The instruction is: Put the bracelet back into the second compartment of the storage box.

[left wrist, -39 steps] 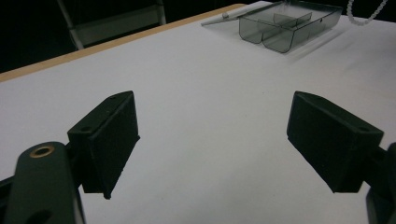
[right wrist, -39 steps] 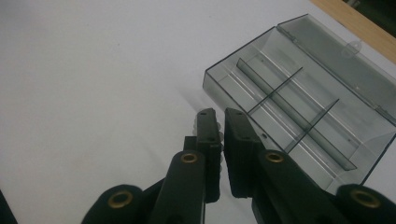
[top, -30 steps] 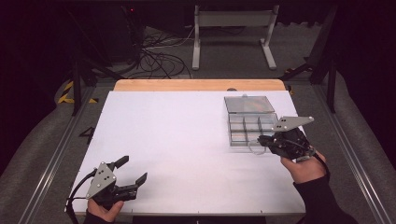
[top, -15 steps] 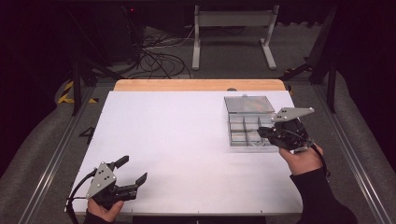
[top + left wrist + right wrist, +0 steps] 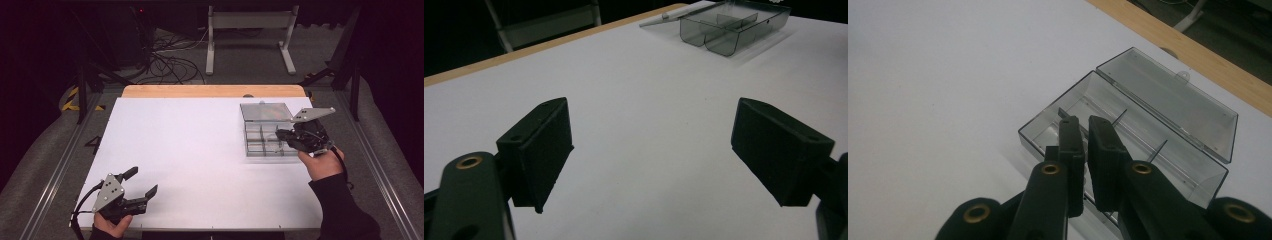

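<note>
In the high view, the right gripper [image 5: 281, 134] hovered over the clear smoky plastic compartment box [image 5: 265, 137] near the far right of the white table [image 5: 190, 150], jaws drawn together on nothing. The left gripper [image 5: 141, 183] rested at the near left corner, spread wide and empty.

The left gripper view showed its black pads [image 5: 544, 145] far apart, the box [image 5: 731, 27] well off across the table.

In the right gripper view, the closed gripper [image 5: 1085, 135] hung above the box's [image 5: 1128, 130] dividers, hinged lid [image 5: 1168, 100] lying open behind. The box looked light, stiff and slick; a thin wall or the lid's edge seemed the safest hold.
</note>
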The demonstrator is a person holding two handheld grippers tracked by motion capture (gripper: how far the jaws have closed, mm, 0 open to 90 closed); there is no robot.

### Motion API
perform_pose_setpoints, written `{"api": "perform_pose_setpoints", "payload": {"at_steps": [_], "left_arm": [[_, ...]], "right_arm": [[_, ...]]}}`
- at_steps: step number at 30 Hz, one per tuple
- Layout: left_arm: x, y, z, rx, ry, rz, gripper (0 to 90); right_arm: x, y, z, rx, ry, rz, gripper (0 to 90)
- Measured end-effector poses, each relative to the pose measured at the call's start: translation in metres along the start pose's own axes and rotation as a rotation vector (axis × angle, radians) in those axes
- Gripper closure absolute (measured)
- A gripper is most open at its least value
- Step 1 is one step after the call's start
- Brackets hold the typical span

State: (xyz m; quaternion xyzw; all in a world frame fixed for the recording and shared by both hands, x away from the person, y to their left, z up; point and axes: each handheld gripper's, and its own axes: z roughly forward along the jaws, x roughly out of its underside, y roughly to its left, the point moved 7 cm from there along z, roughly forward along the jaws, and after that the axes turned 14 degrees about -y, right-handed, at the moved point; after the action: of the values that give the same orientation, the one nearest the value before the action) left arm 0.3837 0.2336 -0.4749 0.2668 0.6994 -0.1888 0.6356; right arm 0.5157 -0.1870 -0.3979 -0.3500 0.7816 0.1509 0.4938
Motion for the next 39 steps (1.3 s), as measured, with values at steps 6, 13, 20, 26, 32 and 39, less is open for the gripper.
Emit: {"api": "perform_pose_setpoints", "payload": {"at_steps": [6,13,20,26,32,39], "left_arm": [[0.0,0.0,0.0,0.0,-0.002,-0.006,17.3],[0.0,0.0,0.0,0.001,0.0,-0.005,17.3],[0.0,0.0,0.0,0.002,-0.001,-0.007,17.3],[0.0,0.0,0.001,0.005,0.0,-0.001,17.3],[0.0,0.0,0.001,0.006,-0.002,-0.004,17.3],[0.0,0.0,0.001,0.007,-0.001,-0.006,17.3]], "right_arm": [[-0.003,-0.009,0.007,0.019,-0.012,0.012,85.2],[-0.007,-0.019,0.019,0.057,-0.047,0.052,85.2],[-0.007,-0.028,0.031,0.092,-0.077,0.099,85.2],[-0.004,-0.04,0.04,0.119,-0.09,0.137,85.2],[0.0,-0.05,0.047,0.137,-0.099,0.181,85.2],[0.005,-0.057,0.055,0.143,-0.101,0.234,85.2]]}}
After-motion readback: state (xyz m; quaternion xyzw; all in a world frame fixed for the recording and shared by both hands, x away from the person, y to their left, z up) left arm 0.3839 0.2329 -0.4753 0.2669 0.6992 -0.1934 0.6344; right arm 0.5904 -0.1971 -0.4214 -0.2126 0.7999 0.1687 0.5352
